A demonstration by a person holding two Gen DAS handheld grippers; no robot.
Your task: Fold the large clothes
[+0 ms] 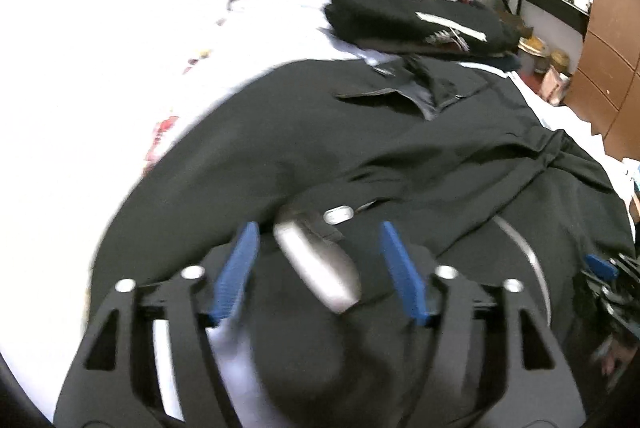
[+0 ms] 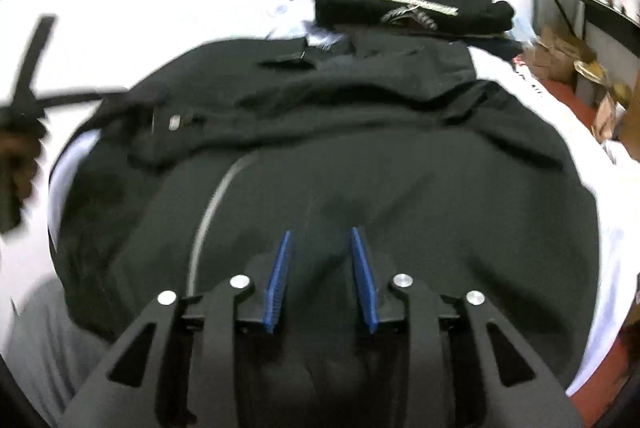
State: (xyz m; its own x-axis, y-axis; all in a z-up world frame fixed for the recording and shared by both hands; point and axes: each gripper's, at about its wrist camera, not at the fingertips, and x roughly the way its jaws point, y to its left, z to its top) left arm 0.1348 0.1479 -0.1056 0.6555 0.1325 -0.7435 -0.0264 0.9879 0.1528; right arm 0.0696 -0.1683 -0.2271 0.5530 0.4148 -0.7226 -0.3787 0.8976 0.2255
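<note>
Black jacket (image 1: 360, 148) lies spread on the white bed (image 1: 100, 48), directly beneath and ahead of both tools, collar end away, presumably laid flat so it can be folded. Left tool (image 1: 316, 268): jaws wide, nothing pinched; a blurred silver-grey part of the jacket shows between them. Right tool (image 2: 322, 276): jaws narrowly apart over the fabric, gripping nothing. Folded dark clothes (image 2: 408, 8) are stacked beyond the jacket, likely finished work.
</note>
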